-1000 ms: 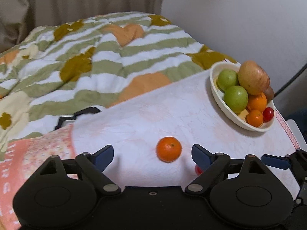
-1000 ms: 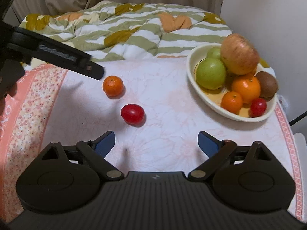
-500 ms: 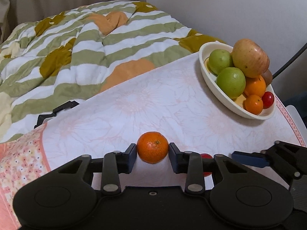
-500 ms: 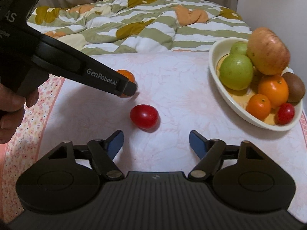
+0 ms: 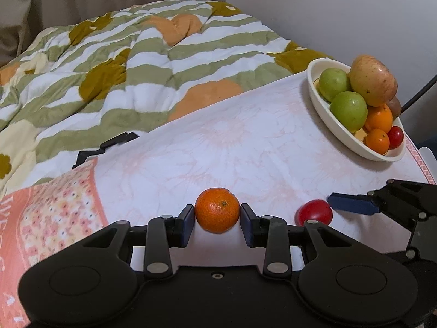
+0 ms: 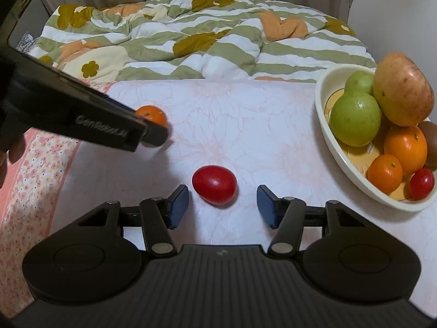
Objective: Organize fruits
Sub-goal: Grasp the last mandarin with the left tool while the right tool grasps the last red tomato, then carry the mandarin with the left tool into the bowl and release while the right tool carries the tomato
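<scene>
**Two fruits bracketed, both round**

Left wrist view: left gripper (image 5: 217, 218) pinches the mandarin (image 5: 217, 210) on the table (image 5: 245, 142); it may roll out.

Right wrist view: right gripper (image 6: 222, 205), fingers spread, straddles the tomato (image 6: 214, 185); off-centre closing could squirt it away from the bowl (image 6: 338, 150).

The left gripper (image 6: 153, 134) covers most of the mandarin (image 6: 151, 114) in the right wrist view, only its top showing. In the bowl (image 6: 325, 125), the kiwi (image 6: 430, 142) is cut by the frame edge. From the left wrist, that kiwi (image 5: 394, 106) hides behind the apple (image 5: 372, 79), and the black object (image 5: 105, 147) slips under the tablecloth (image 5: 245, 142).
</scene>
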`<state>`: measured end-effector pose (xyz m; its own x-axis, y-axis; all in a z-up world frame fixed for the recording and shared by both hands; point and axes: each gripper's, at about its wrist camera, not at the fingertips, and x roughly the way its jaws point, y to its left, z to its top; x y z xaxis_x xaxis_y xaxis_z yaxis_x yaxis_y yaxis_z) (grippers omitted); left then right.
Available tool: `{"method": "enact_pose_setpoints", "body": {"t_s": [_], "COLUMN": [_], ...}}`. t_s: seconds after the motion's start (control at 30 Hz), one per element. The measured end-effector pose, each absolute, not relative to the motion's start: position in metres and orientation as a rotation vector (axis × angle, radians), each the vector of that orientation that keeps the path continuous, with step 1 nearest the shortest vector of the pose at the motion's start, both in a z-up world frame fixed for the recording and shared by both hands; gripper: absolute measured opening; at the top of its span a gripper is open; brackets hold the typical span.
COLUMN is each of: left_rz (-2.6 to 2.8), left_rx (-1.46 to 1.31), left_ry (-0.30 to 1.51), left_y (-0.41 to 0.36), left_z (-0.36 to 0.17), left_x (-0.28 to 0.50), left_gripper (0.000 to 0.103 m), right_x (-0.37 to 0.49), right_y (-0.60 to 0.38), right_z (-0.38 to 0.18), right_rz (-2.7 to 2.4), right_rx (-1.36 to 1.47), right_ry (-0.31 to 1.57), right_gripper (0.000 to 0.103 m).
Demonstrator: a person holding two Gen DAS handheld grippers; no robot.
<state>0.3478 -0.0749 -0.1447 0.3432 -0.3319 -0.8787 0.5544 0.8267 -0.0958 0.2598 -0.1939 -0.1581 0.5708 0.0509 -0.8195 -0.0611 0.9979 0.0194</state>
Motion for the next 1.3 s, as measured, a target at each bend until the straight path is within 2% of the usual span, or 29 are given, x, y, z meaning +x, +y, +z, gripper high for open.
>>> {"method": "enact_pose_setpoints", "body": {"t_s": [0.03, 0.1, 0.13, 0.83, 1.3], "left_rz": [-0.579, -0.573, -0.571, -0.563, -0.460], "left_rx": [0.232, 0.223, 0.216, 0.123, 0.037], "left_ry": [1.077, 1.079, 1.082, 0.965, 0.864], "left_y": [-0.073, -0.071, -0.069, -0.060, -0.126], "left_z": [-0.144, -0.144, -0.144, -0.085, -0.035], "left_x": [0.346, 0.345, 0.344, 0.285, 0.207], "left_gripper": [0.040, 0.039, 0.039, 0.039, 0.039], "right_x": [0.260, 0.261, 0.262, 0.219, 0.150], "right_y": [-0.193, -0.191, -0.190, -0.192, -0.286], "right_z": [-0.158, -0.157, -0.157, -0.105, -0.052], "right_rz": [0.067, 0.072, 0.077, 0.044, 0.083], "right_rx": [-0.014, -0.022, -0.025, -0.032, -0.006], "right_ry": [0.960, 0.956, 0.955, 0.884, 0.810], "right_gripper": [0.066, 0.053, 0.050, 0.049, 0.049]}}
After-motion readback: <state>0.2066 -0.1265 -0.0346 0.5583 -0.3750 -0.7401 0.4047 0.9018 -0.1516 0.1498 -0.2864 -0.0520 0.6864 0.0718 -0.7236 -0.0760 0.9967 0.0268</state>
